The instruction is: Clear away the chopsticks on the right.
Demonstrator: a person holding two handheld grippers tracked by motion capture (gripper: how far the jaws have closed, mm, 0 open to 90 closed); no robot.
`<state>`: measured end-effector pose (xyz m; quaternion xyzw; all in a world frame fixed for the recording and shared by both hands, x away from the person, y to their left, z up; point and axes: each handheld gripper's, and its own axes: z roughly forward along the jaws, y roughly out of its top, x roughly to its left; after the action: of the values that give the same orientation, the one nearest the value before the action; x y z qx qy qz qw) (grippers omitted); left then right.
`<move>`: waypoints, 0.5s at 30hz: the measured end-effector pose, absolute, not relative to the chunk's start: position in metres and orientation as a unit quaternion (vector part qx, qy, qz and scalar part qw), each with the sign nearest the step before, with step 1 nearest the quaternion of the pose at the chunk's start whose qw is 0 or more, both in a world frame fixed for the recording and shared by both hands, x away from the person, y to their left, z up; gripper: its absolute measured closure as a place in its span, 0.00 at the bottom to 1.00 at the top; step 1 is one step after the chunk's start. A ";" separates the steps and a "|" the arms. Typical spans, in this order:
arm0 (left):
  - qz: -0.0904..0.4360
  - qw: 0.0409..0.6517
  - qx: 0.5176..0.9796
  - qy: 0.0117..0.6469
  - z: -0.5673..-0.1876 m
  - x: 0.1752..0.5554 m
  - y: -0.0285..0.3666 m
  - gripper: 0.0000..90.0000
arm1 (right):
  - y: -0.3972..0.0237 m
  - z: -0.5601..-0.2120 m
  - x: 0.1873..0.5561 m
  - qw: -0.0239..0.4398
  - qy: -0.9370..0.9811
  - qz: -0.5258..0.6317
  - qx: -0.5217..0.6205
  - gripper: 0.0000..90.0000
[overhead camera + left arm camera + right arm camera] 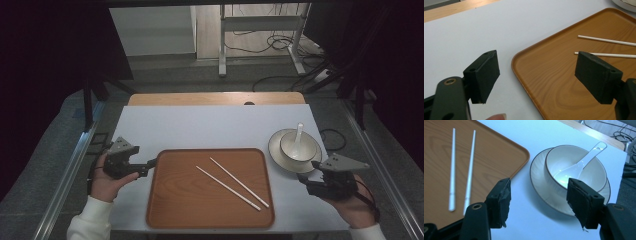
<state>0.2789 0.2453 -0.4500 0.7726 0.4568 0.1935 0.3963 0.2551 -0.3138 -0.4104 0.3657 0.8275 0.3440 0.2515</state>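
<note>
The right tongs hang spread and empty just short of the cream ceramic bowl that sits on a matching ribbed saucer with a white porcelain spoon leaning inside, so I judge the two white chopsticks, lying side by side on the brown wood-grain tray between both tongs, to be already placed and the bowl set yet to be gripped and carried over. The left tongs wait released and empty at the tray's near left rim above the pale bench. The right gripper view reveals the spoon's scoop resting in the bowl's hollow, which the high view leaves tiny, while the left gripper view reveals the chopstick tips beyond its far pad.
</note>
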 end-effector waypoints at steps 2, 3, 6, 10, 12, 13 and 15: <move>0.193 0.395 0.774 0.455 -0.450 0.279 0.244 0.22 | -0.307 -0.410 0.246 0.248 0.828 0.347 0.364 0.40; 0.194 0.395 0.774 0.455 -0.450 0.279 0.244 0.22 | -0.301 -0.410 0.242 0.244 0.830 0.348 0.361 0.40; 0.193 0.396 0.775 0.454 -0.450 0.280 0.243 0.22 | -0.279 -0.411 0.234 0.233 0.840 0.348 0.344 0.40; 0.192 0.397 0.775 0.453 -0.450 0.280 0.244 0.22 | -0.246 -0.416 0.231 0.207 0.857 0.349 0.318 0.42; 0.193 0.397 0.774 0.454 -0.450 0.280 0.244 0.22 | -0.231 -0.420 0.233 0.192 0.864 0.351 0.307 0.44; 0.193 0.397 0.774 0.454 -0.450 0.280 0.245 0.22 | -0.224 -0.422 0.234 0.187 0.867 0.351 0.301 0.46; 0.193 0.398 0.774 0.454 -0.450 0.280 0.245 0.22 | -0.210 -0.424 0.237 0.171 0.872 0.355 0.292 0.49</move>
<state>0.2798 0.2447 -0.4499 0.7736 0.4541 0.1928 0.3978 0.2370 -0.2099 -0.4244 0.2920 0.8715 0.3548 0.1712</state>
